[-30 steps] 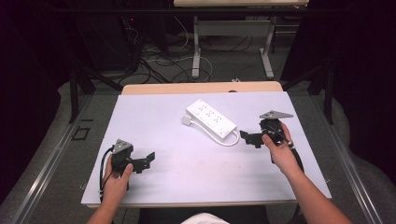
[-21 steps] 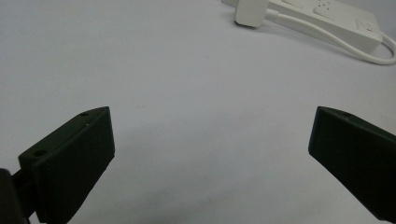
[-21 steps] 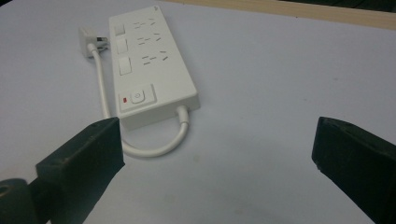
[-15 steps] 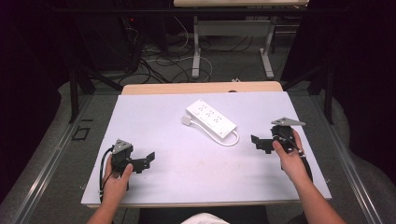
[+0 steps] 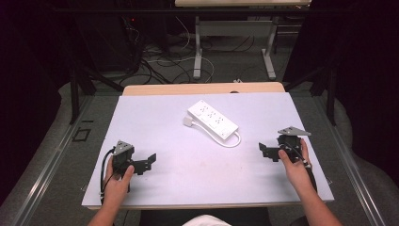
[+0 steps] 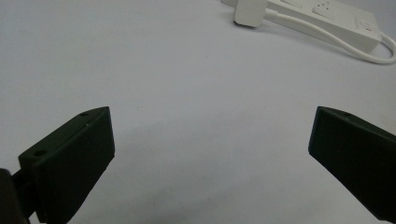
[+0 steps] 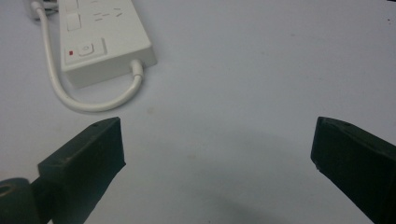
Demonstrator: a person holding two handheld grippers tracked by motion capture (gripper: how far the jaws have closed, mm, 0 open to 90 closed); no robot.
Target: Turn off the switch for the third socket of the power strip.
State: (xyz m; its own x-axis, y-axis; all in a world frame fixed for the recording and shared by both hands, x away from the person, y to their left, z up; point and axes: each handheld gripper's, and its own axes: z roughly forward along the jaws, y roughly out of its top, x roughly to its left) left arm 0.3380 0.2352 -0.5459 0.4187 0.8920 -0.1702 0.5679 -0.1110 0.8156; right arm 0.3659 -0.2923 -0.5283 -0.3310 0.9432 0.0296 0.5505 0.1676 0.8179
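two gaping claws, power strip [image 5: 212,119] between, nearer right claw [image 5: 268,151], untouched

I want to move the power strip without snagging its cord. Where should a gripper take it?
Probably across the narrow width of the power strip at mid-body, from above: its long sides are flat and parallel. The right gripper is nearer, but the cord loops at that end.

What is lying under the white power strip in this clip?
The white rectangular power strip lies flat on the pale sheet covering the table; its white cord loops alongside it. Anything beneath the strip's body is hidden.
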